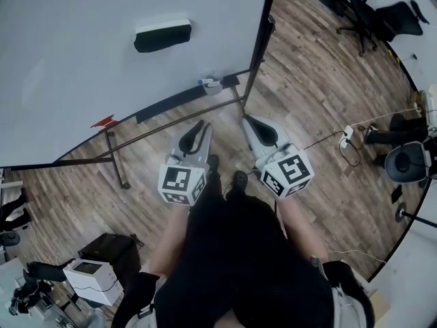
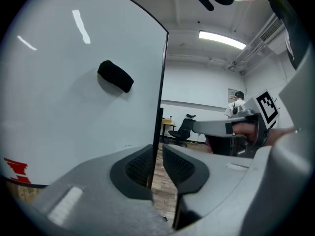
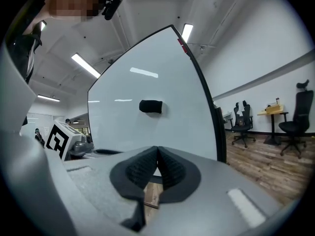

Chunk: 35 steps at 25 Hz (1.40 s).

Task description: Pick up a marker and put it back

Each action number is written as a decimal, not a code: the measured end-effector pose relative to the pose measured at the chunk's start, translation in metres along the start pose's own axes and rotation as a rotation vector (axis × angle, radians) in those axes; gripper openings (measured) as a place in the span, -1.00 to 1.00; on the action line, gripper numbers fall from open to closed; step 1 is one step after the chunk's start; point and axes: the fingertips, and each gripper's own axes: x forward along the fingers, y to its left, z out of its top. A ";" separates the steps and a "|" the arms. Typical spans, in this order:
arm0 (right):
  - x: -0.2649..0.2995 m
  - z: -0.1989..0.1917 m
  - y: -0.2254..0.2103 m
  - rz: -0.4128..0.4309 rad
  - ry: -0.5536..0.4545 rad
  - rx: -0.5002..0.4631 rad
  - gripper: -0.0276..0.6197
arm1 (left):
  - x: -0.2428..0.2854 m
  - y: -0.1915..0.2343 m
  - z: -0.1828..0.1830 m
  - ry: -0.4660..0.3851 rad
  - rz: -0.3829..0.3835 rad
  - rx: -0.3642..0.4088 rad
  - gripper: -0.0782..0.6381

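A marker point(image 1: 209, 83) with a blue cap lies on the whiteboard's point(image 1: 75, 80) tray, near the board's right end. A black eraser point(image 1: 162, 35) point(image 2: 115, 76) point(image 3: 150, 106) sticks to the board higher up. My left gripper point(image 1: 202, 124) point(image 2: 157, 154) hovers over the floor below the tray, its jaws a narrow gap apart and empty. Beside it, my right gripper point(image 1: 247, 119) point(image 3: 157, 151) is shut with its pads touching and nothing between them. Both point toward the board's right edge, well short of the marker.
The board's stand has metal floor bars point(image 1: 116, 159) ahead on the left. A printer point(image 1: 92, 276) and a black bag point(image 1: 113, 248) sit at lower left. Office chairs point(image 1: 382, 16) stand at top right. A power strip with cables point(image 1: 347, 134) lies on the wood floor at right.
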 end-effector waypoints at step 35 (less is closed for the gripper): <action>0.032 -0.013 -0.059 -0.444 0.035 0.073 -0.91 | 0.172 0.060 -0.079 0.302 -0.262 0.338 -0.47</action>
